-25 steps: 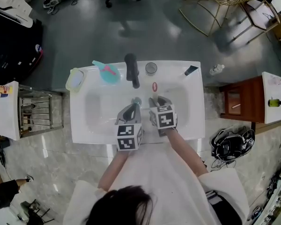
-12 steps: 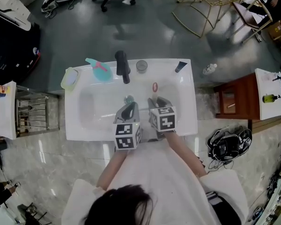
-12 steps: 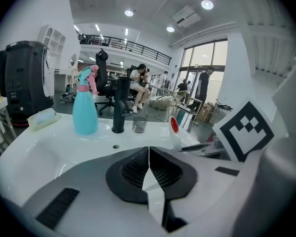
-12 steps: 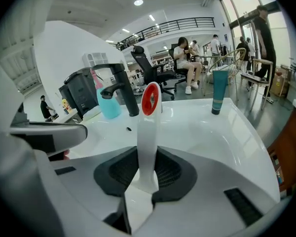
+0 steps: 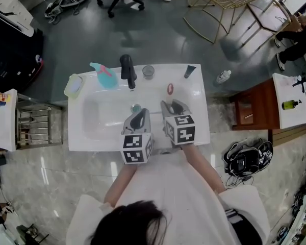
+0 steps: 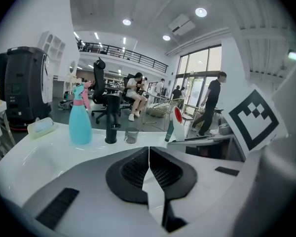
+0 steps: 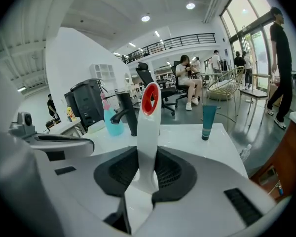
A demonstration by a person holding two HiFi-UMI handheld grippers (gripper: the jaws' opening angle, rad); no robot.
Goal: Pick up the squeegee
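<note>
Above the washbasin's [image 5: 79,135] near edge | my right gripper [image 5: 172,106] clamps the squeegee [image 7: 149,127] by its handle | my left gripper [image 6: 149,157] is pinched together, empty

Squeegee [image 7: 148,132]: smooth, glossy white plastic. Sink [image 5: 76,137]: smooth, glossy white. Faucet [image 5: 126,70]: matt black. Floor [image 5: 158,40]: polished, reflective.

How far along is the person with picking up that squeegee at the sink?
Done: the grab. The right gripper is clamped on the white handle of the squeegee, which sticks out between its jaws. In hand: the lift; the blade is hidden, so I cannot tell whether it is off the sink. The left gripper is shut and empty. Left: at most raising it clear.
</note>
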